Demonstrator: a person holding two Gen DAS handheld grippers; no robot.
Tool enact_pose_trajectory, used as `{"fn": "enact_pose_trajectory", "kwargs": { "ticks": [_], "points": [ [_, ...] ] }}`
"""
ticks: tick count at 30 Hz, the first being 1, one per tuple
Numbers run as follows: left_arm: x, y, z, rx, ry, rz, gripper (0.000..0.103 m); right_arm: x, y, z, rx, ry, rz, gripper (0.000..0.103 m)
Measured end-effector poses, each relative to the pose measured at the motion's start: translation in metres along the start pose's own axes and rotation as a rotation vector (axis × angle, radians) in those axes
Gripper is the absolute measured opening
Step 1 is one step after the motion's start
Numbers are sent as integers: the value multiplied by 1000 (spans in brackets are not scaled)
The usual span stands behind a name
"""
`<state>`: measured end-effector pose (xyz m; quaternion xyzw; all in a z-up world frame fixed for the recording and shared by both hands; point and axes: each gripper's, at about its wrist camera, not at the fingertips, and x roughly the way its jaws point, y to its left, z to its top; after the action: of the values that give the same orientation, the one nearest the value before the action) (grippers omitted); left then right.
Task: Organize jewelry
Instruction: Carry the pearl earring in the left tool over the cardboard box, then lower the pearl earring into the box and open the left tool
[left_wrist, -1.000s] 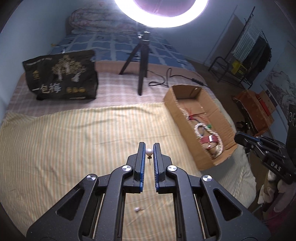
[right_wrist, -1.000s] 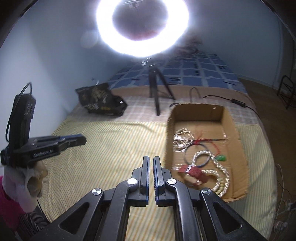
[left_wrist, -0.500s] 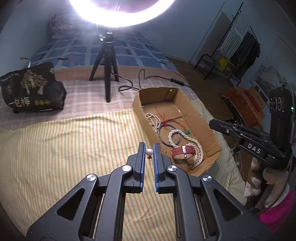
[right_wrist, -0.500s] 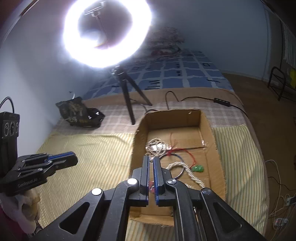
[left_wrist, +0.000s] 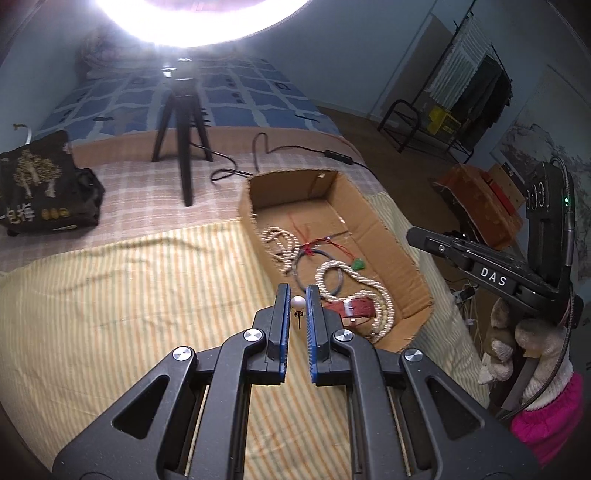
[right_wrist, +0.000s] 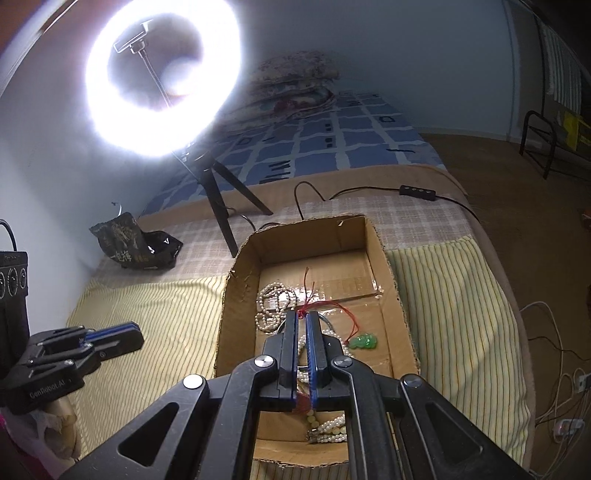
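Left wrist view. The left claw (left_wrist: 298, 295) is closed on a pearl earring (left_wrist: 297, 303), the white bead pinched between the blue pads and its pin hanging below. The claw is held above the striped bed cover (left_wrist: 129, 314), just left of the cardboard box's (left_wrist: 388, 229) near corner. Inside the box lie a small pearl string (left_wrist: 279, 240), a red cord (left_wrist: 314, 245), a blue bangle (left_wrist: 300, 275), a green pendant (left_wrist: 357, 264), a larger pearl necklace (left_wrist: 369, 284) and a red strap (left_wrist: 354, 307). Right of the box, the right claw (left_wrist: 413, 233) appears side-on, its arm labelled "DAS". Left of the box sits a black bag (left_wrist: 44, 188) with gold tree artwork and Chinese characters; behind the box stands a tripod (left_wrist: 183, 129) under a ring light (left_wrist: 199, 22).

Right wrist view. The right claw (right_wrist: 301, 317), jaws shut and empty, hovers over the box (right_wrist: 399, 295), above the jewelry. The green pendant (right_wrist: 364, 341) lies just right of the claw. Left of the box, the left claw (right_wrist: 125, 334) shows a partly legible label, "GenRobot.AI".
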<state>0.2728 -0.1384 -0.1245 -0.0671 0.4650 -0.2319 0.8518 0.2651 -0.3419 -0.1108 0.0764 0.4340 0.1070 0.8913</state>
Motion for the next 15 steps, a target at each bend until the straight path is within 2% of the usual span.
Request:
{"fn": "enact_pose_trajectory", "kwargs": {
  "ticks": [6,11,12,13,15],
  "points": [
    [17,-26,-7,75,28,17,6,-5,-11,-5,12,3,-9,3],
    [26,-42,-4,120,18,38,6,-14,-16,-9,23,-7,-14,5],
    [30,-45,-3,126,17,44,6,-17,-17,-10,25,-12,-12,9],
    [33,-46,-2,130,17,49,6,-18,-19,-10,28,-15,-14,19],
    [39,-48,1,133,22,52,6,-23,-23,-11,38,-24,-23,26]
  ]
}}
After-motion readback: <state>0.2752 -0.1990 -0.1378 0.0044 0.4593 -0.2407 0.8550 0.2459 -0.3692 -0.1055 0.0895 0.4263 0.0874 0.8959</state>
